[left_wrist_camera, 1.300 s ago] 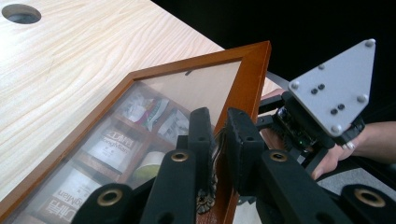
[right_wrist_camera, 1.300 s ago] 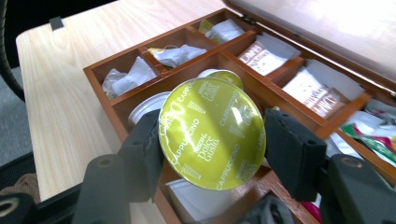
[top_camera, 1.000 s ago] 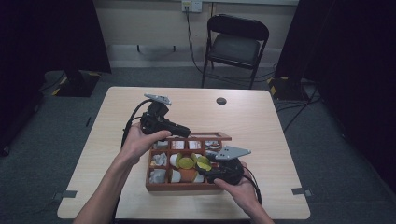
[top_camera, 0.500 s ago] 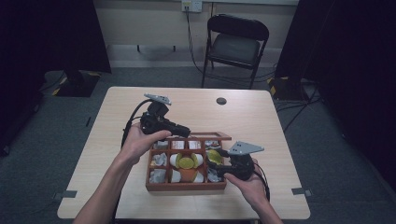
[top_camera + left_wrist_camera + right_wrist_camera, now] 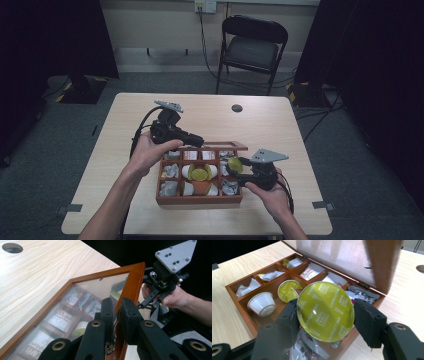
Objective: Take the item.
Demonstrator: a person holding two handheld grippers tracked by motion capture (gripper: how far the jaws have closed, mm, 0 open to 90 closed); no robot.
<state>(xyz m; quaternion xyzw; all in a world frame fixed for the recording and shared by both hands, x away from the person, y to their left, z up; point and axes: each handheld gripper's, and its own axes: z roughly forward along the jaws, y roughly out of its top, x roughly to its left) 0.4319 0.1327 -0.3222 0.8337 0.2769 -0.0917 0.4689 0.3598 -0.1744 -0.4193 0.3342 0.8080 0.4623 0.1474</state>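
Observation:
A wooden compartment box (image 5: 200, 200) sits on the table near its front edge. Its glass lid (image 5: 220, 146) is raised, with my left gripper (image 5: 198, 141) shut on the lid's wooden frame (image 5: 135, 282). In the left gripper view that gripper (image 5: 117, 308) pinches the frame edge by the latch. My right gripper (image 5: 235, 166) hovers over the box's right side, shut on a yellow-green cappuccino capsule (image 5: 325, 311) held by its rim. A white capsule (image 5: 262, 304) and another yellow-lidded one (image 5: 288, 290) lie in the middle compartment.
Wrapped tea bags (image 5: 309, 271) fill the outer compartments. A round cable hole (image 5: 237, 108) is in the tabletop beyond the box. A black folding chair (image 5: 252, 47) stands behind the table. Bare tabletop (image 5: 300, 130) lies right of and behind the box.
My right gripper has carried the yellow-green capsule from the box's middle toward its right side and slightly up. The left gripper and the lid have stayed put.

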